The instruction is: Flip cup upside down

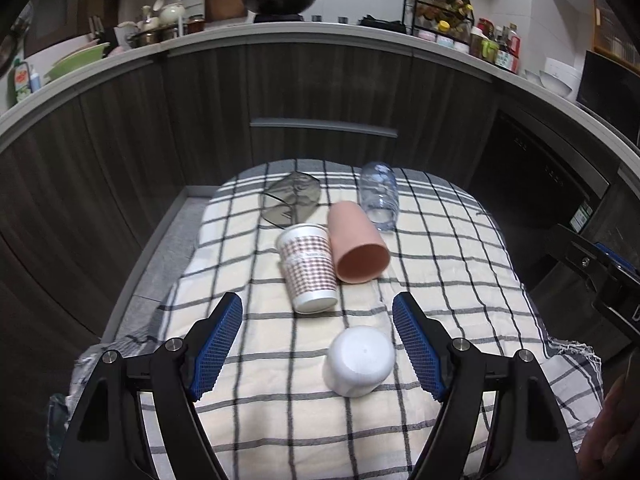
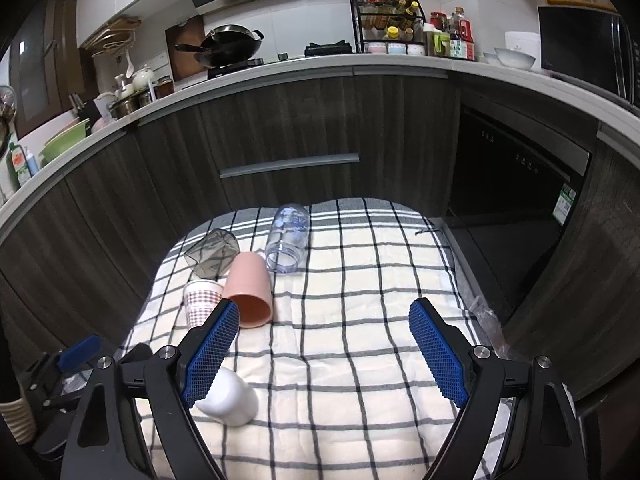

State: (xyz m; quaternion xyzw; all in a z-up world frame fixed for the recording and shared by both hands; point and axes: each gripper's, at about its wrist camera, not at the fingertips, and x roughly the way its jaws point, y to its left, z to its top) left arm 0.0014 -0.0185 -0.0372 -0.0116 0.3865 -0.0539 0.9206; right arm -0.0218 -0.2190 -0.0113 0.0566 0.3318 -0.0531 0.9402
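A white cup [image 1: 359, 361] stands upside down on the checked cloth [image 1: 440, 264], between my open left gripper's [image 1: 318, 314] blue pads, nearer the right pad. It also shows in the right wrist view [image 2: 232, 398], partly behind the left finger. A checked paper cup [image 1: 308, 266] and a pink cup [image 1: 356, 246] lie on their sides beyond it. A clear plastic bottle [image 1: 379, 194] and a smoky glass [image 1: 291, 199] lie farther back. My right gripper [image 2: 324, 314] is open and empty above bare cloth [image 2: 380, 280].
The cloth covers a low table in front of dark wood kitchen cabinets [image 1: 320, 92]. A grey floor strip [image 1: 160, 264] runs along the table's left side. The right gripper's body [image 1: 600, 276] shows at the right edge of the left wrist view.
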